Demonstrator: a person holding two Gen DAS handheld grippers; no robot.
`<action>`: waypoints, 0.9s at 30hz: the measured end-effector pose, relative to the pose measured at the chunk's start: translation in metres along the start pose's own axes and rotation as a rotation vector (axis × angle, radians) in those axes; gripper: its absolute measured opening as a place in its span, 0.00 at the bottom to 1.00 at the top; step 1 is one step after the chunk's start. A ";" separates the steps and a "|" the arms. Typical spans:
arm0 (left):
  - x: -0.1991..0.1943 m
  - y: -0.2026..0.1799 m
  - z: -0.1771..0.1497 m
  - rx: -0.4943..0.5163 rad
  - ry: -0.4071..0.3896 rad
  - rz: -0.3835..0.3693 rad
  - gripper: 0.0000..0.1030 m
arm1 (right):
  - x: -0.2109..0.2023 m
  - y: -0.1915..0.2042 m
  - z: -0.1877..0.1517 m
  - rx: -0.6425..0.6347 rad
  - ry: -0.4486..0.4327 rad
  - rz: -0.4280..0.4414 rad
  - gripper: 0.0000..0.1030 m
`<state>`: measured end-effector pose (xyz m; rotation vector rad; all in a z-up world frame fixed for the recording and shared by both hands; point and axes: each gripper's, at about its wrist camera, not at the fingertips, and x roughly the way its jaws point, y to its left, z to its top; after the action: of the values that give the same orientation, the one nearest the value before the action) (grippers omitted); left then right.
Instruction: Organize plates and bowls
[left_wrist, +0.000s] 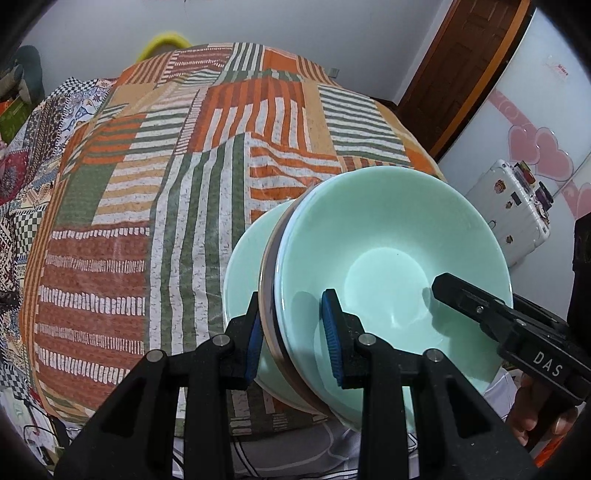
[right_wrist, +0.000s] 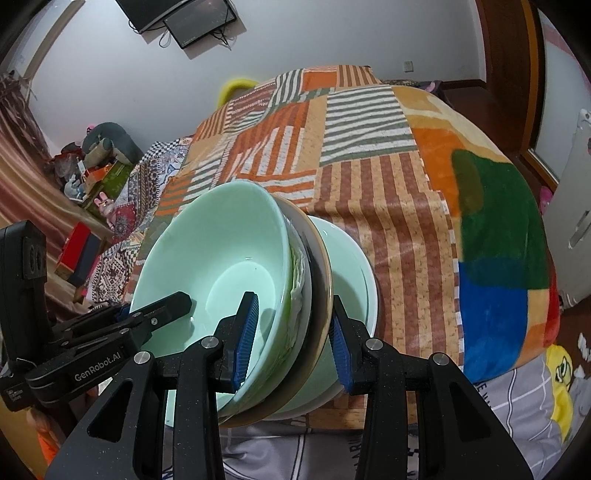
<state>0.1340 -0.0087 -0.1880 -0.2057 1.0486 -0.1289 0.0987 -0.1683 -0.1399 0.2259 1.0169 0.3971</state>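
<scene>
White capitals "DAS" stand on the black body of the right gripper (left_wrist: 439, 288), where it reaches in from the right of the left wrist view. In the right wrist view, "GenRobot.AI" runs in pale letters along the black body of the left gripper (right_wrist: 181, 301). Below it a small grey label (right_wrist: 16, 397) carries a few lines of print, too small to read. Lettering on the grey sheet (right_wrist: 517, 398) is partly hidden, perhaps ending in "ME".
</scene>
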 end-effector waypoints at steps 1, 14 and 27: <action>0.001 0.001 0.000 -0.003 0.004 -0.001 0.29 | 0.001 -0.001 0.000 0.002 0.004 0.000 0.33; 0.013 0.004 0.002 -0.005 0.022 0.003 0.29 | 0.010 -0.007 -0.001 0.023 0.034 0.003 0.33; 0.004 0.002 0.002 -0.001 -0.024 0.042 0.32 | 0.015 -0.016 -0.004 0.025 0.047 0.028 0.35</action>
<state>0.1378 -0.0075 -0.1912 -0.1856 1.0286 -0.0880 0.1053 -0.1764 -0.1595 0.2548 1.0659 0.4166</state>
